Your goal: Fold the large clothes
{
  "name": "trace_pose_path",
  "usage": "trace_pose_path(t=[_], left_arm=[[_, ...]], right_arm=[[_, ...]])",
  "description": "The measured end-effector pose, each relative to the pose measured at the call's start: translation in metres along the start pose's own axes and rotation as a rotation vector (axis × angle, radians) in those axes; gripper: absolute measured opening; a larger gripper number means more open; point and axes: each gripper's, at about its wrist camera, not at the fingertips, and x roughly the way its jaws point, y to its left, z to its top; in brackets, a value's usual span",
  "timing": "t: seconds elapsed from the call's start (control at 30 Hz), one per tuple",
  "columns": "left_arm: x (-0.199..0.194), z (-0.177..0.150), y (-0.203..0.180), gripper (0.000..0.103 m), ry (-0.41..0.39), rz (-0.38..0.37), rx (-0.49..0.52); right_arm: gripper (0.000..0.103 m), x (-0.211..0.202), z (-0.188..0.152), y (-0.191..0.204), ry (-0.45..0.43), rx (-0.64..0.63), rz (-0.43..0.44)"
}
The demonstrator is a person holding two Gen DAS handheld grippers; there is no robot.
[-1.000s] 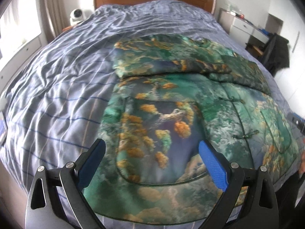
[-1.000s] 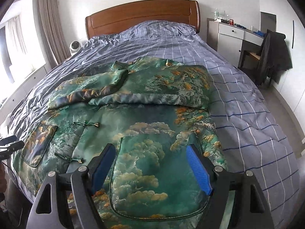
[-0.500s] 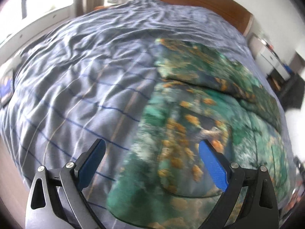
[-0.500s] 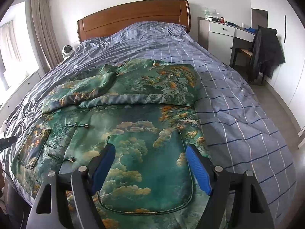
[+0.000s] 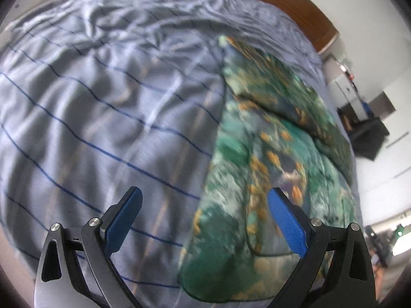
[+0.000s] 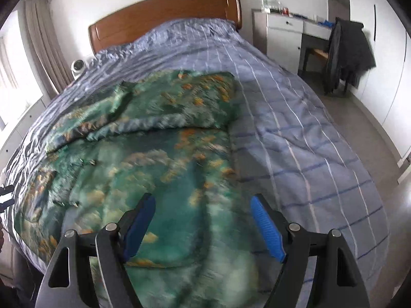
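Jacket in green with orange print is spread flat on the bed, top part folded down over the body. Left gripper is held wide open above the jacket's side edge, nothing between its jaws. Right gripper is also held wide and empty, above the jacket's lower corner near a patch pocket. No containers are seen.

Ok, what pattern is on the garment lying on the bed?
The garment is green with orange and cream cloud-like landscape print, clearest in the right wrist view.
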Motion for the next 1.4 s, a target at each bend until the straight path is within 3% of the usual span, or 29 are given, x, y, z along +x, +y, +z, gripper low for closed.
trace_pose_path(t=[0.13, 0.23, 0.33, 0.43, 0.53, 0.6, 0.63, 0.67, 0.77, 0.97, 1.23, 1.4], left_arm=[[0.018, -0.012, -0.015, 0.098, 0.046, -0.041, 0.077], [0.034, -0.02, -0.024, 0.098, 0.126, -0.038, 0.13], [0.035, -0.03, -0.036, 0.098, 0.15, -0.016, 0.215], [0.035, -0.039, -0.041, 0.095, 0.187, -0.047, 0.244], [0.035, -0.046, -0.043, 0.062, 0.202, -0.027, 0.255], [0.031, -0.046, -0.041, 0.026, 0.208, -0.065, 0.219], [0.028, -0.043, -0.04, 0.02, 0.209, -0.081, 0.191], [0.026, -0.041, -0.04, 0.017, 0.209, -0.092, 0.174], [0.016, -0.039, -0.045, 0.014, 0.189, -0.084, 0.168], [-0.006, -0.039, -0.052, 0.013, 0.139, -0.103, 0.182], [-0.008, -0.037, -0.05, 0.013, 0.17, -0.103, 0.171], [-0.04, -0.053, -0.046, 0.012, 0.202, -0.098, 0.182]], right_arm=[[0.079, 0.012, -0.012, -0.026, 0.103, 0.043, 0.064], [0.079, 0.026, -0.023, -0.041, 0.178, 0.08, 0.13], [0.079, 0.034, -0.033, -0.043, 0.231, 0.077, 0.17], [0.079, 0.04, -0.04, -0.039, 0.259, 0.058, 0.24], [0.077, 0.049, -0.045, -0.041, 0.292, 0.091, 0.331], [0.042, 0.049, -0.044, -0.042, 0.3, 0.115, 0.366], [0.026, 0.046, -0.041, -0.04, 0.299, 0.1, 0.359], [0.023, 0.044, -0.039, -0.039, 0.298, 0.093, 0.359], [0.017, 0.032, -0.03, -0.03, 0.282, 0.049, 0.357], [0.015, 0.006, -0.017, -0.022, 0.255, -0.019, 0.337], [0.014, -0.012, -0.019, -0.028, 0.278, -0.026, 0.346], [0.014, -0.035, -0.035, -0.033, 0.337, -0.027, 0.374]])
